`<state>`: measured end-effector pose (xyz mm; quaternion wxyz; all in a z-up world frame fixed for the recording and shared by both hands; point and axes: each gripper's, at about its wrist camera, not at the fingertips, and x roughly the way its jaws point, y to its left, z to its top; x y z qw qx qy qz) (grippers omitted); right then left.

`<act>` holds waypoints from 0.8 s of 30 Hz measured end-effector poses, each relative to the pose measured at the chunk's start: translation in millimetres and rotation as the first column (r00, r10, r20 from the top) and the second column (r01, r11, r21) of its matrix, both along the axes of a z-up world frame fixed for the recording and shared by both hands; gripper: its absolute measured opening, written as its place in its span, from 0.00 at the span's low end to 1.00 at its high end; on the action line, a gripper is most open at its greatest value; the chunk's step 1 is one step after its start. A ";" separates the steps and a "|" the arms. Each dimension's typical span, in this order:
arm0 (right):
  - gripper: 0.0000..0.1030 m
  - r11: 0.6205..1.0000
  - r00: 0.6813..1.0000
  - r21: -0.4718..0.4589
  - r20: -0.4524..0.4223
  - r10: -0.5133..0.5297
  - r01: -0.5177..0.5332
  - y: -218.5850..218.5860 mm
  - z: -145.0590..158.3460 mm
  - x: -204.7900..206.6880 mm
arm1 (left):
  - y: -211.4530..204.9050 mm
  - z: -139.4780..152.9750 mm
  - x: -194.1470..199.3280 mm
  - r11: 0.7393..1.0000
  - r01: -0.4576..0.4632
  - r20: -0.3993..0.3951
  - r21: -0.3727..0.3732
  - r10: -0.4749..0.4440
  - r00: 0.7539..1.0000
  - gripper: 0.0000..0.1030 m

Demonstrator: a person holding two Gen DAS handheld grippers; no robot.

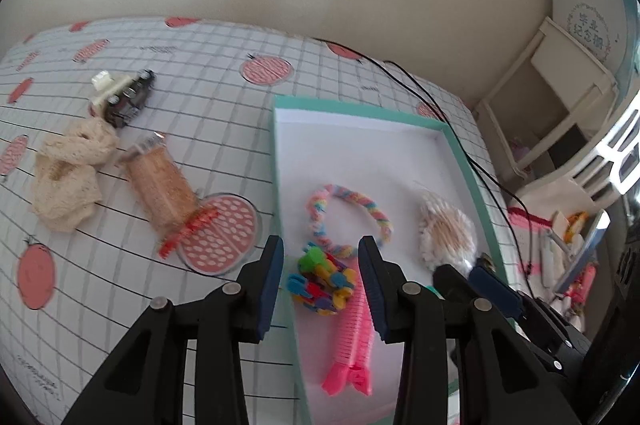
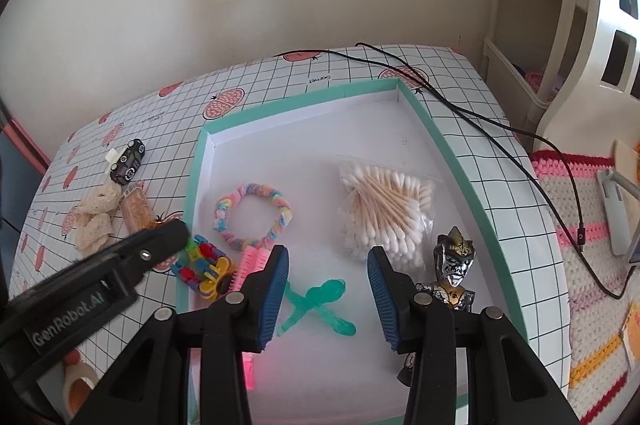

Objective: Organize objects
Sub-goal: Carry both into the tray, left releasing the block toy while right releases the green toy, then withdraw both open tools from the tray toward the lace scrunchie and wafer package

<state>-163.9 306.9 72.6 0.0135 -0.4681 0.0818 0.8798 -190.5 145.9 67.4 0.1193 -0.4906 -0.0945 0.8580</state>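
Left gripper (image 1: 321,265) gapes over colourful clips (image 1: 322,283) in tray (image 1: 452,141)

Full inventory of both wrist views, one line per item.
tray: 1, teal rim, white inside, on the table
cotton swabs: 1 clear bag, in the tray
braided ring: 1, pastel, in the tray
clip cluster: 1, multicolour, in the tray by its left wall
pink comb: 1, in the tray, near end
green toy: 1, translucent, in the tray
figurine: 1, silver and gold, in the tray
toy car: 1, black, on the tablecloth
lace cloth: 1, cream, on the tablecloth
tube: 1, clear, tan contents, red end, beside the lace cloth
cable: 1, black, across the table
left gripper: open, over the clip cluster
right gripper: open, above the green toy
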 end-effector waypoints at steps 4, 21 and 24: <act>0.46 1.000 1.000 0.010 -0.014 0.004 -0.004 -0.8 0.9 0.3 | -7.1 -0.7 -2.9 0.999 -0.046 -0.008 -0.030 0.045 0.999 0.48; 1.00 1.000 0.998 -0.006 -0.062 -0.025 0.024 5.4 2.7 2.4 | -43.0 -17.7 -1.5 0.968 -0.205 0.011 -0.144 0.208 0.978 0.92; 1.00 1.000 0.997 -0.016 -0.072 -0.026 0.025 6.2 3.3 3.2 | -44.2 -17.3 -0.5 0.968 -0.202 0.003 -0.146 0.205 0.979 0.92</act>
